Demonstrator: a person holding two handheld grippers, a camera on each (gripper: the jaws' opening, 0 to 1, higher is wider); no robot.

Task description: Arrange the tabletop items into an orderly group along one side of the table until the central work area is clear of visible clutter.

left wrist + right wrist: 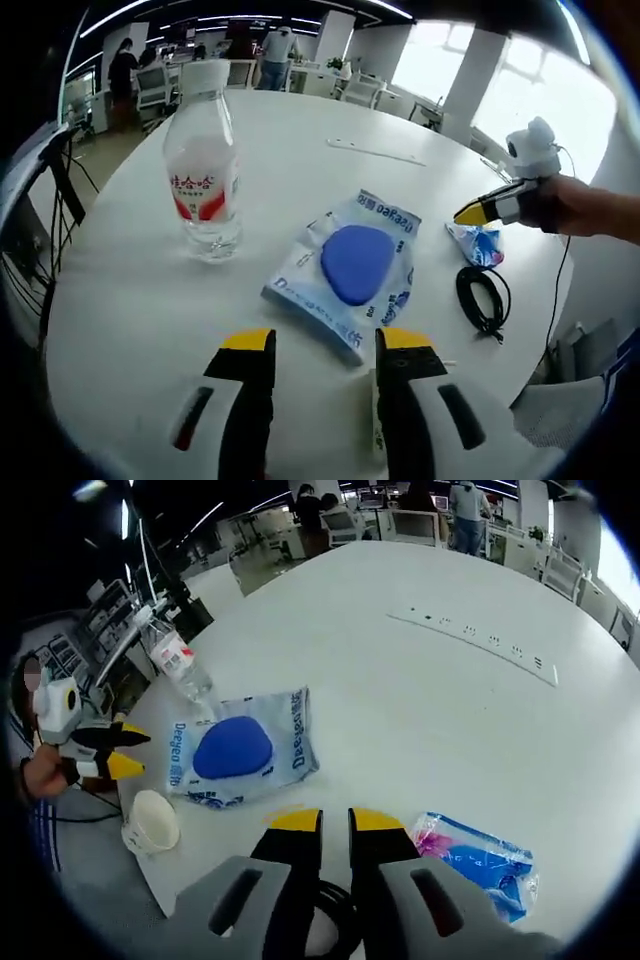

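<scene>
While nothing is held yet, the coming move turns on which gripper sits closer to which item.

Left gripper: the left gripper [325, 345] has its jaws spread and empty, low over the near edge of the worktop [300, 180].
Nearest to it: the wipe pack [345, 270], a blue-and-white packet with a blue oval flap, lies flat just beyond the jaw tips and slightly to the side of the right-hand jaw.
Pack axis: in the left gripper view its long axis runs on a slant, from the corner near the jaws up and away; the near short end faces this gripper.
Bottle: the bottle [203, 160] stands upright beyond the left-hand jaw, apart from the pack.
Right gripper: the right gripper [335, 825] has its jaws nearly together with a narrow gap between them, pinching nothing.
Beneath it: the cable [335, 910], a black coil, lies right under the jaws.
Beside it: the sachet [480, 860], small and blue, lies just to one side of the jaws, near the worktop edge.
Cup: the cup [152, 822], small and white, sits at the rim near the person's hand.
Judgement: the pack is the left gripper's reach; the cable and sachet are the right's.
Centre: the pack and bottle still occupy it, so the arranging looks barely begun.
</scene>
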